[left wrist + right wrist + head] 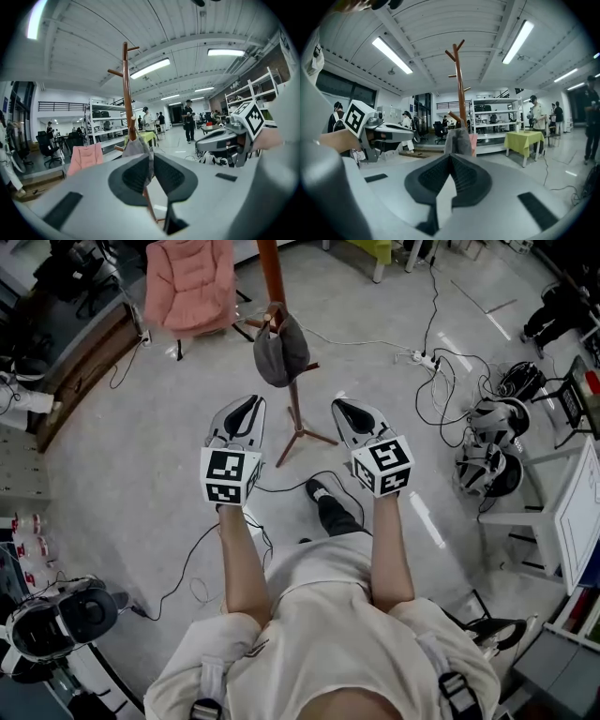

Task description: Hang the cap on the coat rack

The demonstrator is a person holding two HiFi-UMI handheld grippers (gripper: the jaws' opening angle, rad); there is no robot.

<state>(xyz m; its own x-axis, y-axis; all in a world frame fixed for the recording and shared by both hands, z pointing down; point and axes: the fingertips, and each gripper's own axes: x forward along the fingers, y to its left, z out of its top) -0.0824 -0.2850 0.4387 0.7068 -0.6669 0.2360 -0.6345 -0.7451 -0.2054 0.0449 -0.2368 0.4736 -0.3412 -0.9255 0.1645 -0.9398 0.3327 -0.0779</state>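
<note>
Grey floor (122,456) below — cap (279,352) hangs on the coat rack (273,273); left gripper (251,402) and right gripper (339,405) pinched closed, empty — a careless knock could unhook it.

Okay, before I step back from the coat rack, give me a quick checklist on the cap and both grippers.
1. Dark grey fabric cap on a peg of the brown wooden coat rack: ok, it hangs there.
2. Left gripper free of the cap: ok, jaws together, nothing between them.
3. Right gripper free of the cap: ok, jaws together, nothing between them.
4. Cap seated firmly on the peg: cannot tell.
5. Footing: not ok, a thin black cable trails beside the black shoe.
</note>
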